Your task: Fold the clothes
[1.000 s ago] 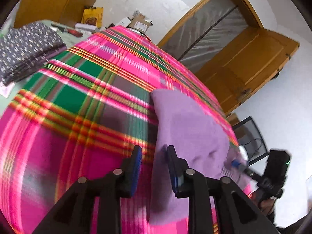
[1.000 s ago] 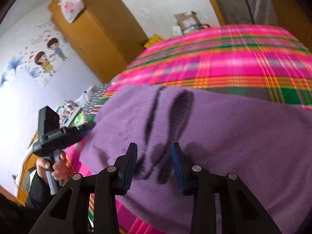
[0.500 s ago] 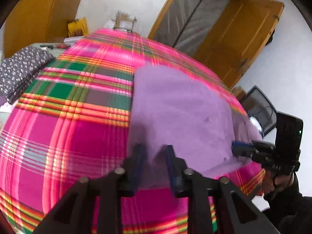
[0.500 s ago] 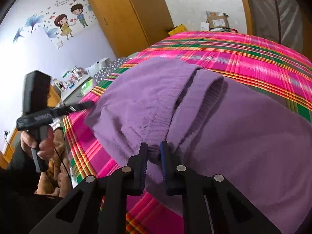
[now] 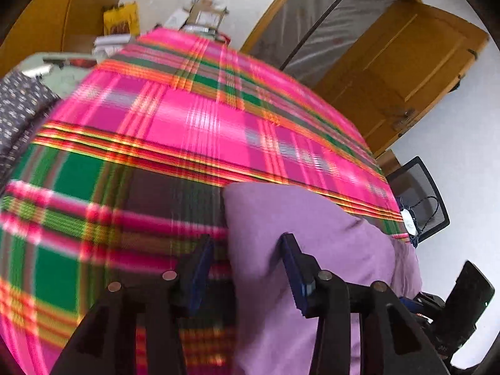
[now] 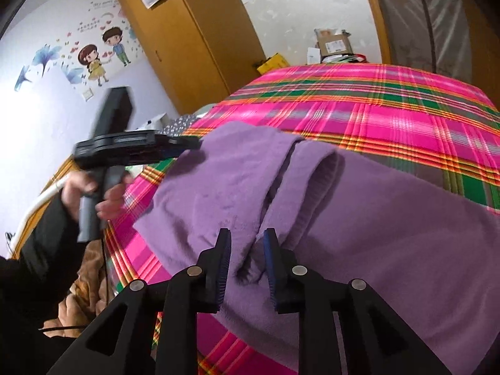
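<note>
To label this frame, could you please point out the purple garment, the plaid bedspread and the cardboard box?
purple garment (image 6: 218, 181): right wrist view, on its folded-over upper layer.
plaid bedspread (image 5: 193, 118): left wrist view, on a bare pink square.
cardboard box (image 6: 333, 43): right wrist view, on its labelled front face.

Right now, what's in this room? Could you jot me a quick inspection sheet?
Surface: bed under a plaid blanket.
Job's things: purple garment lying partly folded on the blanket.
Clutter: dotted cloth at the bed's edge; boxes past the far end.
Grippers: left gripper opening, garment edge between its jaws, not pinched; right gripper opening over a garment fold.
Cables: thin dark cord below the left hand.
Surroundings: wardrobe, door, wall stickers, mesh chair.
</note>
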The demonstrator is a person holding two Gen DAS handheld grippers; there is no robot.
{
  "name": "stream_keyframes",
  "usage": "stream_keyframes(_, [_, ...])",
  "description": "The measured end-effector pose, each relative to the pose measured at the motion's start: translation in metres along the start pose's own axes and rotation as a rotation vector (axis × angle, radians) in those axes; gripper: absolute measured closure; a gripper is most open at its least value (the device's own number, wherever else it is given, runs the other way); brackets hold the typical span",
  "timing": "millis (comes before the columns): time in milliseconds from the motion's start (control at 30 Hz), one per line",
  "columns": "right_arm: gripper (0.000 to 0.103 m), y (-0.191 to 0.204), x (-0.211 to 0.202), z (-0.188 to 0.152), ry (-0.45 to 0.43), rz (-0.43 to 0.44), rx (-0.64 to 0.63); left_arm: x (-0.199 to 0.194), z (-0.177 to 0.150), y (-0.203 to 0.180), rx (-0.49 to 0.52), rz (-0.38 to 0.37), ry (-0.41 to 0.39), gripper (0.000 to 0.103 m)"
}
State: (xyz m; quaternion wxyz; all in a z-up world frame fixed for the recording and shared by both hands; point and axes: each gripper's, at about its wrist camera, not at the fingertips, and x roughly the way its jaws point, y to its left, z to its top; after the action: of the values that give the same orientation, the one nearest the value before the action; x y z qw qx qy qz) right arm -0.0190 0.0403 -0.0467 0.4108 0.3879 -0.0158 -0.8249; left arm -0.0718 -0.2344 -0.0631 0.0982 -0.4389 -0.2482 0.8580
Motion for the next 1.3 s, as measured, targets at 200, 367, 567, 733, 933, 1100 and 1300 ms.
stream_keyframes(200, [0.08,-0.014,0.0,0.002,-0.01,-0.013,0.04,0.005,0.011,0.001,-0.012,-0.065,-0.017,0.075])
stream_keyframes(367, [0.08,-0.021,0.001,0.008,-0.023,-0.018,0.067,-0.015,0.003,-0.006,0.039,-0.137,-0.16,0.09])
stream_keyframes(567, [0.08,-0.029,0.008,0.018,-0.025,-0.044,0.102,0.005,0.005,0.005,0.029,-0.089,-0.095,0.088])
stream_keyframes(733, [0.08,-0.035,0.014,0.025,-0.026,-0.071,0.142,-0.004,0.006,0.012,-0.008,-0.105,-0.108,0.085])
stream_keyframes(933, [0.08,-0.019,0.016,0.045,-0.073,-0.106,0.069,-0.037,0.008,-0.003,0.049,-0.025,-0.215,0.085])
stream_keyframes(1100, [0.08,-0.005,0.033,0.063,-0.06,-0.122,0.008,-0.015,0.017,-0.03,0.139,0.006,-0.13,0.085])
stream_keyframes(1300, [0.081,-0.017,0.063,0.071,0.014,-0.172,0.039,0.014,0.018,-0.032,0.145,0.052,-0.073,0.085])
